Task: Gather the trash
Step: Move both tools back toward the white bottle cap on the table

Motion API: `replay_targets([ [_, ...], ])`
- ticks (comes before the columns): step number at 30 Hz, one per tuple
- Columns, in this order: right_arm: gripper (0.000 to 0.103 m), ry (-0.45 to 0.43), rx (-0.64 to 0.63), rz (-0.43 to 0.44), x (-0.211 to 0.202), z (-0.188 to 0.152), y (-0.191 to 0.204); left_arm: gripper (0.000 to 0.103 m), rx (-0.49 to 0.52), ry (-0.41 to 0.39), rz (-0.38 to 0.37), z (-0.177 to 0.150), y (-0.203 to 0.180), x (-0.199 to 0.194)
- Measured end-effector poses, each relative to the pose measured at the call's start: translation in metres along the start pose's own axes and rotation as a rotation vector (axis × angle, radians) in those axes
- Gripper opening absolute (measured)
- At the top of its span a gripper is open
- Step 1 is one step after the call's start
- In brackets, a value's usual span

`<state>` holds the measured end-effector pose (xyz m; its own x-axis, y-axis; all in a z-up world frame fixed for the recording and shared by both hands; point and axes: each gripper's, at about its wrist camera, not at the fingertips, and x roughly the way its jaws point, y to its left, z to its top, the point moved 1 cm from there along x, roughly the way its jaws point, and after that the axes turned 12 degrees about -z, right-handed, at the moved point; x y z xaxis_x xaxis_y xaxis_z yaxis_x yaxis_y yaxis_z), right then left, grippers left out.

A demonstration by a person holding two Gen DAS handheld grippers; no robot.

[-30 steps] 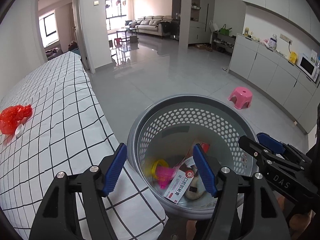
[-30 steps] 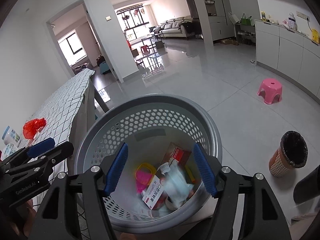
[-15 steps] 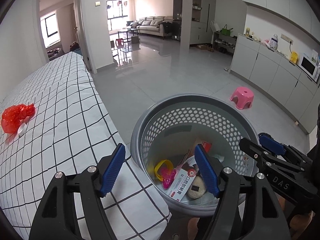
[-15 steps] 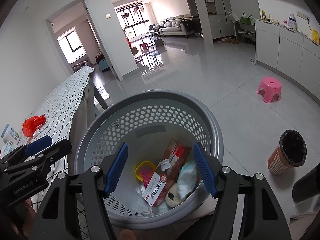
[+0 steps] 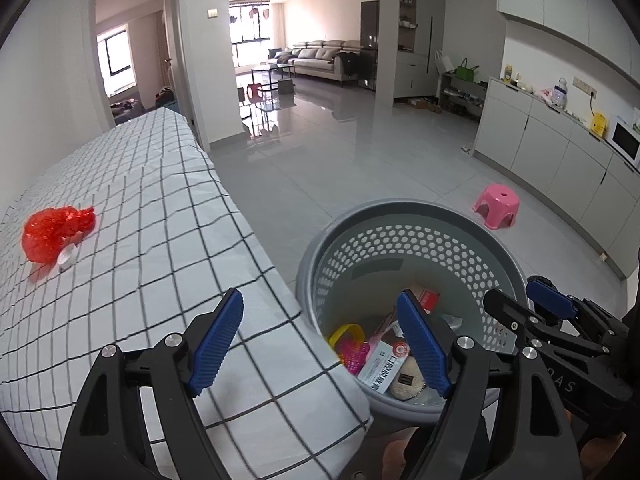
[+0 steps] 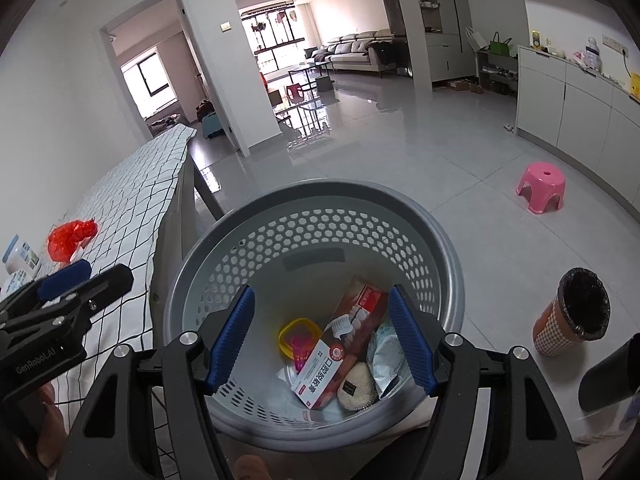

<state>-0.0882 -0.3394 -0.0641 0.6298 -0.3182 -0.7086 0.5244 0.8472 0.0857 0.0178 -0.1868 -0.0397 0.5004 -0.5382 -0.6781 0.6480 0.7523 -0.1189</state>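
1. The trash I have left on the table (image 5: 132, 216) is a crumpled red bag (image 5: 52, 228), far over on the left of the checked cloth, with a small white cap (image 5: 68, 258) touching its near edge.
2. My gray basket (image 6: 448, 264) stands on the floor just beside the table's edge; inside lie a toothpaste box (image 6: 340, 344), a yellow ring (image 6: 298, 330), a beige pad (image 6: 356, 386) and a pale wrapper (image 6: 386, 354).
3. My left gripper (image 5: 320, 344) hangs over the table's near corner, jaws spread wide, nothing between them.
4. My right gripper (image 6: 320, 340) hangs above the basket's mouth, jaws likewise spread and empty.
5. Farther out on the floor are a pink stool (image 6: 540, 192) and a small lined bin (image 6: 572, 320); a bottle (image 6: 20, 254) stands on the table near the bag.
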Motion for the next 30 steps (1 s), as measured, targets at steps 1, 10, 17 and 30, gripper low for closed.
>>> replay_targets([
  [1,0.068,-0.001,-0.005,-0.003,-0.001,0.0,0.003,0.079,0.001,-0.004,0.006,0.0,0.002,-0.002],
  [10,0.071,-0.048,-0.046,-0.029,-0.014,0.004,0.024,0.086,-0.008,-0.067,0.074,0.004,0.023,-0.03],
  [17,0.071,-0.086,-0.067,-0.009,-0.028,0.011,0.048,0.091,-0.037,-0.119,0.099,0.006,0.048,-0.055],
  [30,0.074,-0.122,-0.148,0.064,-0.039,0.012,0.117,0.094,-0.096,-0.18,0.178,-0.008,0.106,-0.103],
])
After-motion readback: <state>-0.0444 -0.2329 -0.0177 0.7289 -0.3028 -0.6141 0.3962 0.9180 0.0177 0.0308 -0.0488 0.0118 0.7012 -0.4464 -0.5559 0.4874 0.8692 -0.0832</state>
